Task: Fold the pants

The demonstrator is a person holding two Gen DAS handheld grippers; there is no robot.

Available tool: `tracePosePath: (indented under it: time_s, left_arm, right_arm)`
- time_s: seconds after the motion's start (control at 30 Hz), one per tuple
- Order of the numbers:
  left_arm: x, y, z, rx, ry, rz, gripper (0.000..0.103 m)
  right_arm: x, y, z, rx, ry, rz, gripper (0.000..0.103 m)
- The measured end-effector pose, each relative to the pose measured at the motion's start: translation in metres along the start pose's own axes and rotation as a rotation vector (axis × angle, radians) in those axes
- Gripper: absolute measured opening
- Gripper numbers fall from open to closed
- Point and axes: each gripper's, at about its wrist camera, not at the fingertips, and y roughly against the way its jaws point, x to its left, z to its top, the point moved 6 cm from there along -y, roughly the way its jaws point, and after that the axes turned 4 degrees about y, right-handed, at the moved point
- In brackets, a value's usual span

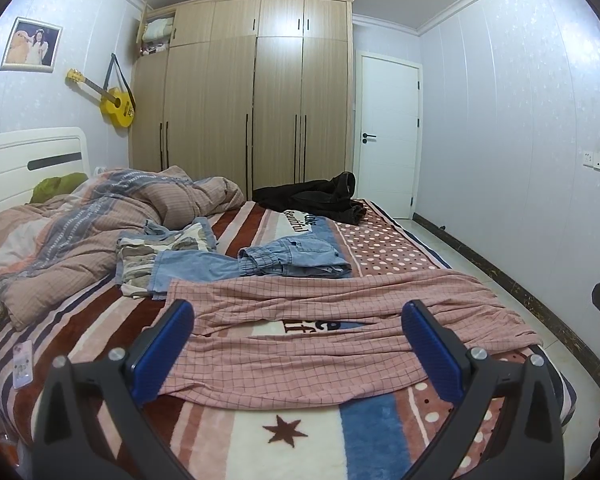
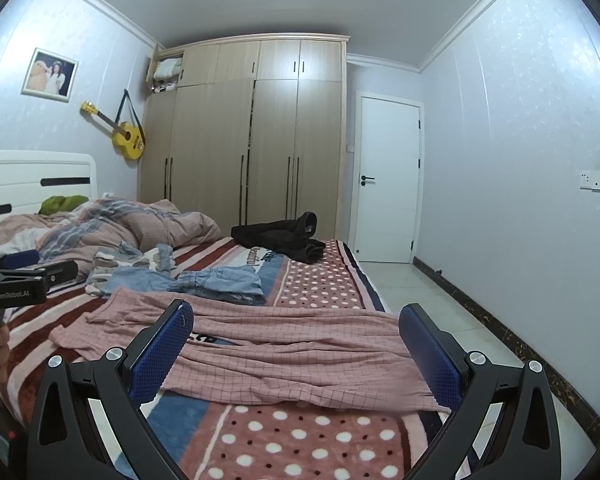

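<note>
Pink checked pants lie spread and wrinkled across the near end of the bed, legs running left to right. They also show in the right wrist view. My left gripper is open, hovering just above the pants near their front edge, holding nothing. My right gripper is open and empty above the right part of the pants. The left gripper's body shows at the left edge of the right wrist view.
A patterned blanket covers the bed. Blue denim shorts, a striped garment, black clothes and a bunched duvet lie behind. A wardrobe, door, and floor at right.
</note>
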Motion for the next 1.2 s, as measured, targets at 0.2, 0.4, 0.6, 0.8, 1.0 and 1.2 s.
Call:
tracePosePath:
  time_s: [0.2,0.4,0.6,0.8,1.0,1.2]
  left_arm:
    - [0.000,0.000,0.000,0.002,0.002,-0.004,0.102]
    - [0.002,-0.001,-0.001,0.009,0.007,-0.008,0.102]
    - [0.002,-0.001,-0.002,0.009,0.007,-0.008,0.102]
    - [0.003,-0.004,-0.003,0.016,0.007,-0.005,0.102]
    - [0.004,-0.006,-0.004,0.021,0.011,-0.008,0.102]
    - [0.010,-0.014,-0.009,0.037,0.023,-0.003,0.102]
  right_arm:
    - [-0.002,0.001,0.001,-0.002,-0.001,0.001,0.103]
    - [-0.002,0.001,0.001,-0.003,-0.001,0.000,0.103]
    - [-0.002,0.002,-0.001,0.000,-0.010,0.002,0.103]
    - [-0.004,0.003,-0.002,0.001,-0.010,-0.001,0.103]
    - [-0.002,0.003,-0.003,-0.002,-0.008,-0.009,0.103]
    - [0.006,-0.002,-0.005,-0.012,0.031,-0.047,0.103]
